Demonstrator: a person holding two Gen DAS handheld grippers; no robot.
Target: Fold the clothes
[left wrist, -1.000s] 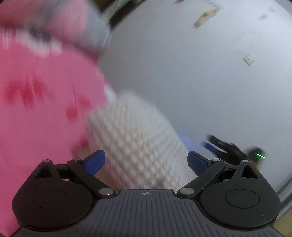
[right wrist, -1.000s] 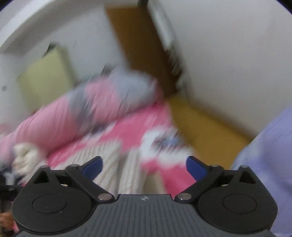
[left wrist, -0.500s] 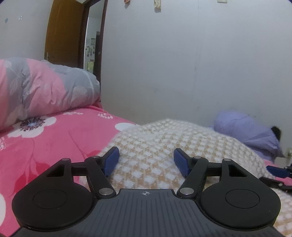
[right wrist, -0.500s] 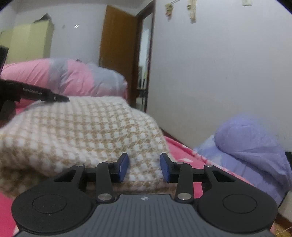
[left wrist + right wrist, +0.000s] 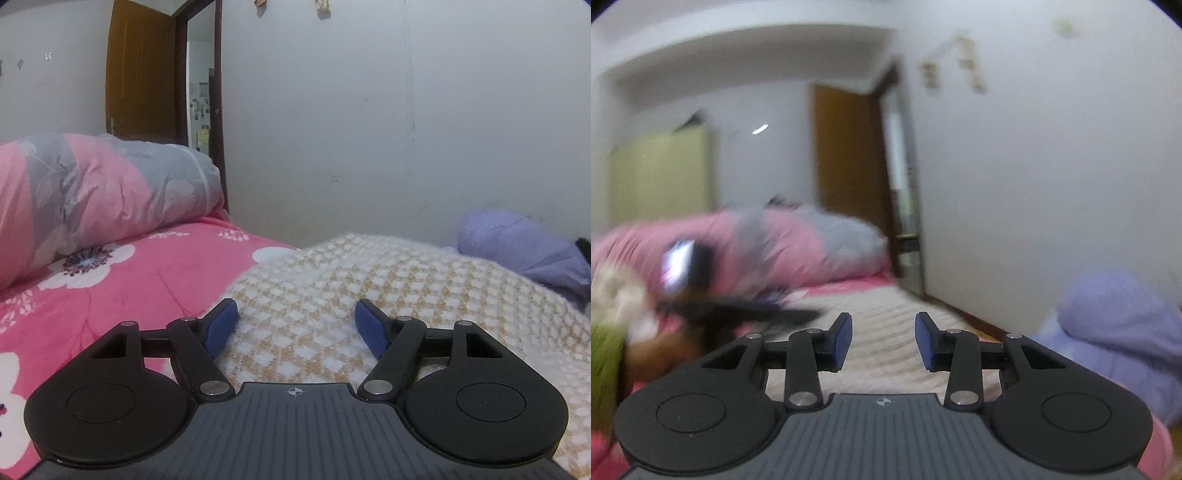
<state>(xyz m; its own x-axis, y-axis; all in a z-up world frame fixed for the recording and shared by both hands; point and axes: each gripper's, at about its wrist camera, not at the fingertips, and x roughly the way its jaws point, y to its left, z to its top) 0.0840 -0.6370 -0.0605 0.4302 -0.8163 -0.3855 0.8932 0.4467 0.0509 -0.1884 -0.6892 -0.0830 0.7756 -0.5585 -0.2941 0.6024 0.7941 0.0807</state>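
A cream and tan checked knit garment point(image 5: 369, 295) lies in a mound on the pink flowered bed sheet point(image 5: 129, 280). My left gripper point(image 5: 295, 321) is open and empty, low over the garment's near edge. In the blurred right wrist view the same garment point(image 5: 882, 332) lies flat ahead. My right gripper point(image 5: 883, 339) is open and empty just above it. The other gripper point(image 5: 738, 314) shows as a dark blur at the left.
A rolled pink and grey quilt point(image 5: 92, 199) lies at the bed's far end. A lilac garment point(image 5: 524, 251) sits by the white wall, also in the right wrist view point(image 5: 1115, 332). A brown door point(image 5: 140, 70) stands open behind the bed.
Both grippers have opened wider since half a second ago. The right gripper has pulled back and swung, so its view is blurred and the garment now looks flatter and lower.
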